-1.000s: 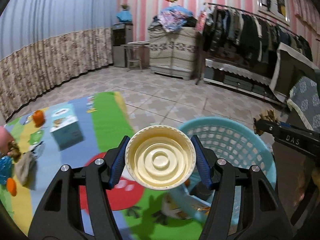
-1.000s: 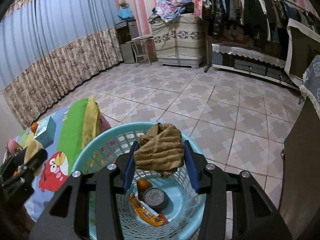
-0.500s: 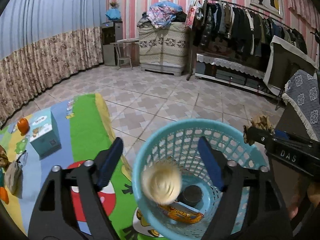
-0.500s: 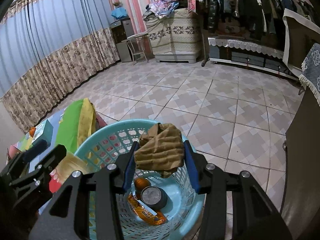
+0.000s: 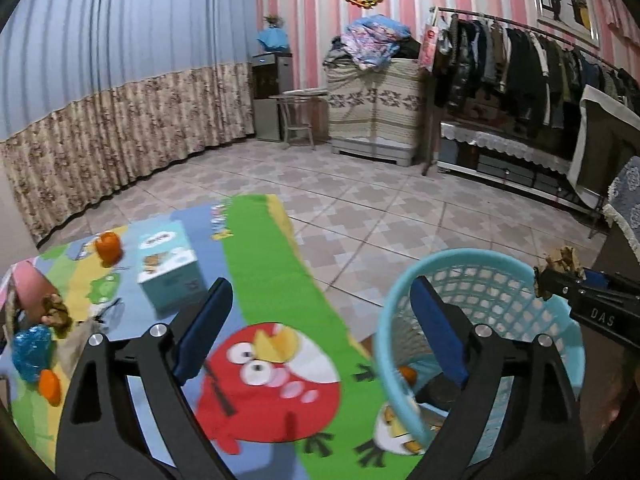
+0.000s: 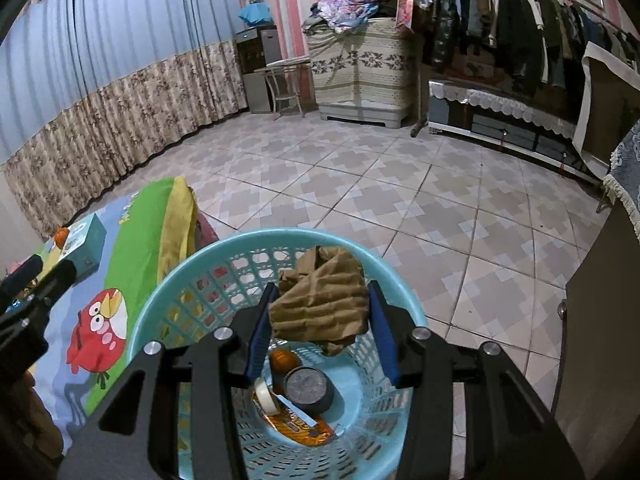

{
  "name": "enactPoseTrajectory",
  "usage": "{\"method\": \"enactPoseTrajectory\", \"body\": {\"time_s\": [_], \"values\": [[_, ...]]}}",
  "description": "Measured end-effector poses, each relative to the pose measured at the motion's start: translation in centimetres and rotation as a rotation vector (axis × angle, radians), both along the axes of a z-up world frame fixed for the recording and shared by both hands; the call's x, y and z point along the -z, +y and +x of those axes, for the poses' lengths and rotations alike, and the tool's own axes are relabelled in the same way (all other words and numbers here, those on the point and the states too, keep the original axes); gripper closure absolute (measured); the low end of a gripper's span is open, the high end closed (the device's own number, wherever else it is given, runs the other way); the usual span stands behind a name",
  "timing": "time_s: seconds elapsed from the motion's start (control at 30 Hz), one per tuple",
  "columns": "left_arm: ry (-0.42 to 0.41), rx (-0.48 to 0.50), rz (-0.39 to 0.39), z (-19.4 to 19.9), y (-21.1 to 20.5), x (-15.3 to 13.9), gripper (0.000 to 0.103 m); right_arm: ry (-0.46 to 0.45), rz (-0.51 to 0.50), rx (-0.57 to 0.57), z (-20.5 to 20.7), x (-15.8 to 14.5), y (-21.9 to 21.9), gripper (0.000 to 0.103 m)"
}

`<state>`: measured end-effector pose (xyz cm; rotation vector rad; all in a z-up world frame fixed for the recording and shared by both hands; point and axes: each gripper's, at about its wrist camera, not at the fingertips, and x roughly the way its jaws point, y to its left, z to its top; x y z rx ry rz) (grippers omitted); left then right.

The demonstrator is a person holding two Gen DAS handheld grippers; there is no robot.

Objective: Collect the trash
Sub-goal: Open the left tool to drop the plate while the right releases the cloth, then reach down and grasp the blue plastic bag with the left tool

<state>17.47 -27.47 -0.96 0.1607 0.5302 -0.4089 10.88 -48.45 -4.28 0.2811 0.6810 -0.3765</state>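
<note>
1. On the far left of the left wrist view, more trash waits on the play mat [image 5: 276, 280]: a blue crinkled wrapper [image 5: 31, 350], small orange pieces [image 5: 50, 387] and a brown scrap [image 5: 56, 310]. A teal box [image 5: 168, 270] and an orange object [image 5: 108, 246] stand behind them.

2. The left gripper [image 5: 320, 332] held a cream round lid a second ago; now nothing is between its blue pads. Its jaws are opening and stand wide apart. The view has also swung from the basket toward the mat.

3. The lid [image 6: 264, 396] now lies inside the turquoise basket [image 6: 168, 292], on edge beside a dark round tin [image 6: 310, 388], a small orange item [image 6: 282, 360] and an orange wrapper [image 6: 296, 426]. So this piece is delivered.

4. The right gripper [image 6: 320, 316] has not changed: its pads stay clamped on the crumpled brown paper [image 6: 320, 300], which hangs directly above the basket opening and does not touch the rim.

5. In my judgement, the next step is for the right gripper to let the paper drop; it is already well placed, so little can go wrong, only that the light paper may catch on a pad.

6. The free left gripper can then return to the mat for the pieces that remain, so the task seems partly done.
</note>
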Motion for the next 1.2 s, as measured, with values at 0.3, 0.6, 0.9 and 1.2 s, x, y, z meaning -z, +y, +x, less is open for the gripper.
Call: {"method": "enactPoseTrajectory", "body": {"time_s": [0.3, 0.6, 0.9, 1.2], "values": [[-0.043, -0.068, -0.025, 0.1, 4.6, -1.3, 0.011, 0.007, -0.037, -0.015, 0.5, -0.2, 1.2, 0.042], [-0.077, -0.131, -0.002, -0.2, 9.0, -1.5, 0.009, -0.019, -0.057, 0.000, 0.5, -0.8, 2.1, 0.012], [-0.086, -0.216, -0.004, -0.2, 15.0, -1.0, 0.006, -0.058, -0.071, -0.065, 1.9, -2.2, 6.7, 0.010], [-0.054, -0.327, 0.000, 0.3, 22.3, 0.3, 0.006, -0.070, -0.064, -0.206, 4.3, -1.9, 14.2, 0.010]]}}
